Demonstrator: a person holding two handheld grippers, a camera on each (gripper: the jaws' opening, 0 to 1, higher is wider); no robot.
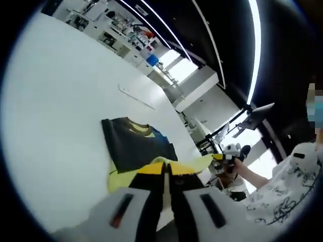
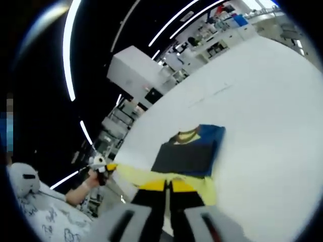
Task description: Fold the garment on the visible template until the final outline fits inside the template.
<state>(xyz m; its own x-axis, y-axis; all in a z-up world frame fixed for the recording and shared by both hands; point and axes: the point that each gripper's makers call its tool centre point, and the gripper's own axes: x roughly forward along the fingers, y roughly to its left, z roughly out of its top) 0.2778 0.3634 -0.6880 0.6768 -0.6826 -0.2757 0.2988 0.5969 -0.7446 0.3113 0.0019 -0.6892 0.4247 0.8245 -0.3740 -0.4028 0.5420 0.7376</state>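
Mid-fold: both grippers hold the garment's yellow edge stretched above the table.

The left gripper [image 1: 165, 174] and right gripper [image 2: 167, 189] are each clenched on the near hem of the garment [image 1: 136, 143], which lies near the middle of the white table [image 1: 60, 111]. The far part lies flat, already doubled, it seems; this lifted half is left to fold. No template outline is clearly visible.

One garment [image 1: 139, 148] – two hand-held grippers [image 1: 166, 171] – one table [image 1: 60, 101].
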